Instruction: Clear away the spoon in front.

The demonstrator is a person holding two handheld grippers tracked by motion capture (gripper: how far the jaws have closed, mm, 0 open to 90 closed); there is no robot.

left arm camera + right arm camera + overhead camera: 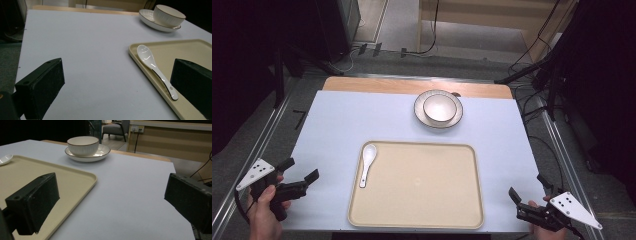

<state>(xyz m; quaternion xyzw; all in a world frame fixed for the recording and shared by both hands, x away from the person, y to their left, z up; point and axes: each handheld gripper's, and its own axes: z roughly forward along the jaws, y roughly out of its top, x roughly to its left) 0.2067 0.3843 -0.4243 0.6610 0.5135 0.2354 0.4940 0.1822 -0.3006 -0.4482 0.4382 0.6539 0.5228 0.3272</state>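
The spoon (156, 68) lies on the tray (197, 47), just right of the empty, wide-open left gripper (296, 176). Likely light, glazed, slippery, brittle; grip its thin handle.

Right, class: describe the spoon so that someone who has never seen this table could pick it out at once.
Start at the large beige tray on the near half of the pale blue table. Along the tray's left edge lies the spoon, its scoop pointing away from the person. It is the one white, glossy, long-handled thing there; the bowl sits on a plate beyond the tray.
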